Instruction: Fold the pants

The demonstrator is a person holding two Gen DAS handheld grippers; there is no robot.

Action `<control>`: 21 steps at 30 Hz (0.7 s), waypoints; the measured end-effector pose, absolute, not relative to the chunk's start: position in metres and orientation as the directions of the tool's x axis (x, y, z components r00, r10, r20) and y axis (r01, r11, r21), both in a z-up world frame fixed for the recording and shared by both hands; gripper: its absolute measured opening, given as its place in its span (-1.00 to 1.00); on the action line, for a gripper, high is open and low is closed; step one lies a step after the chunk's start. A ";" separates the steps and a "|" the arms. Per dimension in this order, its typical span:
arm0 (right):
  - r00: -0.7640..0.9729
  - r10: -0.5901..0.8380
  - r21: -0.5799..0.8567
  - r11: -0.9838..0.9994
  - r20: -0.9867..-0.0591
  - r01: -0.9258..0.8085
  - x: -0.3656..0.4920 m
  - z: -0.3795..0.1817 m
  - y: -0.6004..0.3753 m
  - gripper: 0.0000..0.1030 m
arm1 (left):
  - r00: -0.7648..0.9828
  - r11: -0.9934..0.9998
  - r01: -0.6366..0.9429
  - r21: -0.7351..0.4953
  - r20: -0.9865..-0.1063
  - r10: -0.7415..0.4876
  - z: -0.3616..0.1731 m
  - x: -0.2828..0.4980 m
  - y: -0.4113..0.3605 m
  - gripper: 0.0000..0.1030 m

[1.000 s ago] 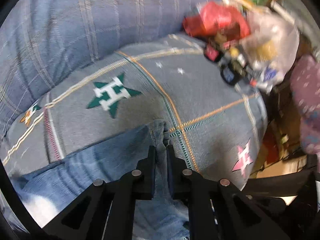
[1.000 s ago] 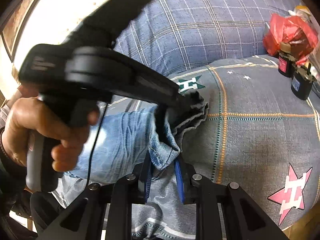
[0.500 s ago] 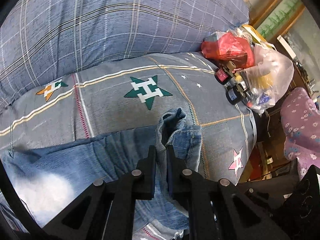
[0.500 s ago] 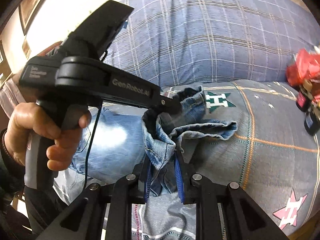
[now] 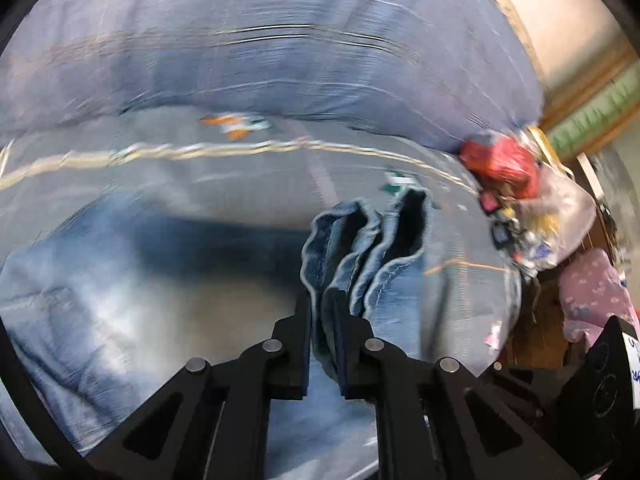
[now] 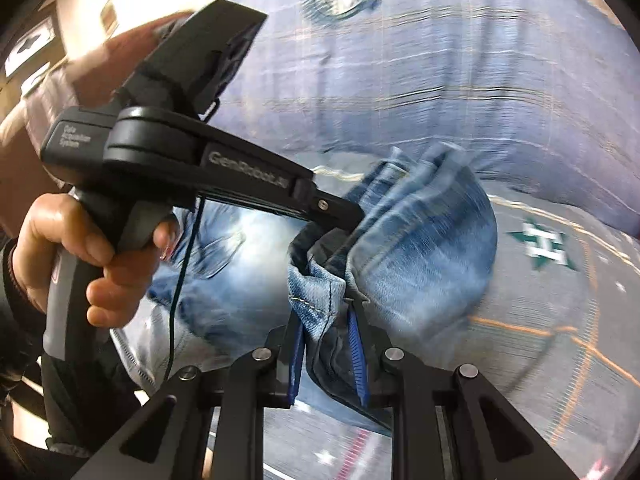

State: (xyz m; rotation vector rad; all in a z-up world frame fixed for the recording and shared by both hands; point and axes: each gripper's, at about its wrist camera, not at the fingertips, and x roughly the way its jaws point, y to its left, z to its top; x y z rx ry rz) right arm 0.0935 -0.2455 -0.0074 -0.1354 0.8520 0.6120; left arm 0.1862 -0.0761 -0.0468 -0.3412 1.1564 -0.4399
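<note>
Left hand (image 6: pixel 80 256) fisted on handle, both grippers angled down, pinching jeans (image 6: pixel 420 248)

Motion smears the bedspread (image 5: pixel 200 160) and the clutter (image 5: pixel 520 208) at three o'clock (labels unreadable); jeans (image 5: pixel 100 300) run off at nine.
</note>
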 end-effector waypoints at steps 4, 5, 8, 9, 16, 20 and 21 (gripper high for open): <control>0.433 0.451 0.119 0.787 -0.780 -0.606 0.098 -0.039 -0.209 -0.57 | 0.319 0.852 0.065 -0.519 -0.799 -0.510 -0.078 0.182 -0.035 -0.81; 0.418 0.443 0.117 0.784 -0.793 -0.610 0.100 -0.050 -0.202 -0.57 | 0.320 0.848 0.044 -0.528 -0.797 -0.513 -0.083 0.180 -0.030 -0.81; 0.395 0.427 0.121 0.788 -0.813 -0.603 0.102 -0.074 -0.195 -0.56 | 0.330 0.830 0.019 -0.558 -0.780 -0.532 -0.090 0.177 -0.016 -0.81; 0.397 0.428 0.123 0.790 -0.812 -0.600 0.101 -0.076 -0.195 -0.55 | 0.333 0.827 0.020 -0.562 -0.776 -0.535 -0.089 0.177 -0.017 -0.81; 0.404 0.463 0.174 0.798 -0.789 -0.577 0.099 -0.077 -0.208 -0.51 | 0.324 0.850 0.103 -0.517 -0.790 -0.520 -0.073 0.197 -0.053 -0.68; 0.416 0.470 0.179 0.801 -0.779 -0.571 0.096 -0.076 -0.208 -0.51 | 0.320 0.862 0.088 -0.500 -0.805 -0.500 -0.075 0.208 -0.060 -0.45; 0.419 0.472 0.179 0.801 -0.776 -0.571 0.095 -0.075 -0.208 -0.51 | 0.318 0.856 0.080 -0.510 -0.801 -0.507 -0.076 0.210 -0.060 -0.45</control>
